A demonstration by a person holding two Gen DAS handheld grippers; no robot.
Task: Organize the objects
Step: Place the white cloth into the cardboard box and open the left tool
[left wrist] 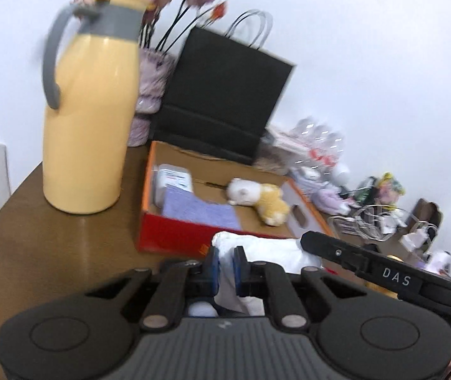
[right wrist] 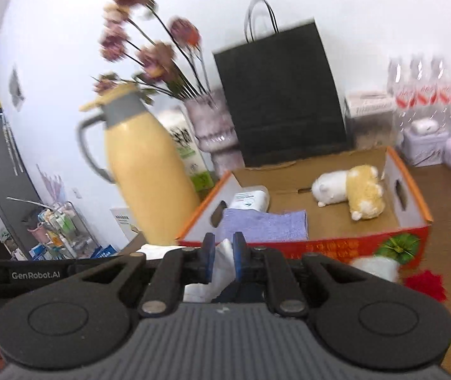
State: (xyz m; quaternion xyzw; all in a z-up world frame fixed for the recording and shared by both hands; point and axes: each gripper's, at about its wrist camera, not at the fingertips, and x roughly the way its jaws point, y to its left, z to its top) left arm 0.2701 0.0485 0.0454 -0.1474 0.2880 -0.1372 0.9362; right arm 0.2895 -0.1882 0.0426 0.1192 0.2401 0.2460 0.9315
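A white cloth (left wrist: 272,250) hangs stretched between my two grippers, in front of the red cardboard box (left wrist: 178,237). My left gripper (left wrist: 225,261) is shut on one end of it, the fabric pinched between the blue pads. My right gripper (right wrist: 223,251) is shut on the white cloth (right wrist: 222,272) at the other end. The red cardboard box (right wrist: 336,247) holds a white and yellow plush toy (right wrist: 352,193), a folded purple cloth (right wrist: 266,224) and a white container (right wrist: 250,198). The right gripper's black finger (left wrist: 383,272) enters the left wrist view from the right.
A tall yellow jug (left wrist: 89,120) stands left of the box on the brown table (left wrist: 51,253). Behind the box are a black paper bag (left wrist: 225,95) and a vase of flowers (left wrist: 151,95). Water bottles (right wrist: 421,95) and clutter fill the back right. A white and red fluffy item (right wrist: 383,269) lies before the box.
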